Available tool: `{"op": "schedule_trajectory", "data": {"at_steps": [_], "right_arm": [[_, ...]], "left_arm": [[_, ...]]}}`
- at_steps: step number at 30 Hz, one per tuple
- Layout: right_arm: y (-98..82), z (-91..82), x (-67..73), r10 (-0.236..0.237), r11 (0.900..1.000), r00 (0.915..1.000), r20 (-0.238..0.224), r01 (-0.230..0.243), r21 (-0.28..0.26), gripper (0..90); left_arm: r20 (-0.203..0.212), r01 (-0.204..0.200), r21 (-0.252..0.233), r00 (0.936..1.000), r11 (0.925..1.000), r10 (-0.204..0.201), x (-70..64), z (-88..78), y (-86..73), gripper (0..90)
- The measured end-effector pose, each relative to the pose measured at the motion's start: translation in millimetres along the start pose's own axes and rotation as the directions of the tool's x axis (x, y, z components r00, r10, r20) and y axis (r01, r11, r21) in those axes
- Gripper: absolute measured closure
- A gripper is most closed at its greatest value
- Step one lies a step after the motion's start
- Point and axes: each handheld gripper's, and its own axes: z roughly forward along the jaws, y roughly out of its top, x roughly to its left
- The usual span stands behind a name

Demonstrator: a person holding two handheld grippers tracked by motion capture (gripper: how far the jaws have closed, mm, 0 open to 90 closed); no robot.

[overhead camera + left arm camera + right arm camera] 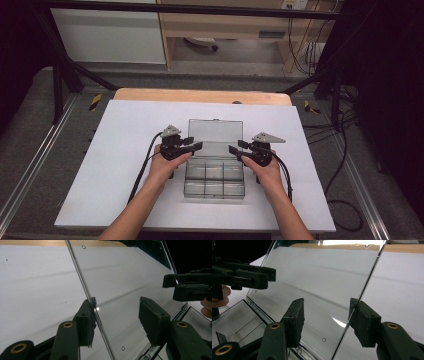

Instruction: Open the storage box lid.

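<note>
— So, where do your two grippers stand against the box?

— Your left gripper (196,145) sits at the left edge of the clear lid (215,131), your right gripper (235,149) at its right edge, each pointing inward toward the other. Both are about equally near. The lid's long axis runs left to right across the table, between your hands.

— Are you gripping it?

— Not that I can see. In the left gripper view the lid's edge (86,290) touches or nearly touches the left pad (88,322), while the other pad (152,320) stands well off. The right gripper view mirrors that: the edge (364,290) lies against the right-hand pad (362,322), the other (295,320) apart. Both sets of jaws stand half spread, nothing pinched.

— And the box itself?

— The compartment tray (214,181) lies just in front of you, between your wrists, with the lid standing open and tilted back behind it, hinged along the tray's far side.

— What's beneath?

— A white sheet (125,165) covering a wooden table (200,95). Beyond it is grey floor, black frame legs, a pale cabinet (107,35), and loose cables (345,165) at the right.
</note>
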Motion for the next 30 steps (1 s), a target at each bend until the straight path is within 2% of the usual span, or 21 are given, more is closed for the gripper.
{"op": "schedule_trajectory", "data": {"at_steps": [30], "right_arm": [[-1.8, 1.4, -2.1, 0.021, 0.999, 0.9998, 0.003, -0.021, 0.038, 43.5]], "left_arm": [[0.009, 0.035, 0.043, 0.9993, 0.9985, -0.035, 2.5, 2.8, -4.0, 44.4]]}}
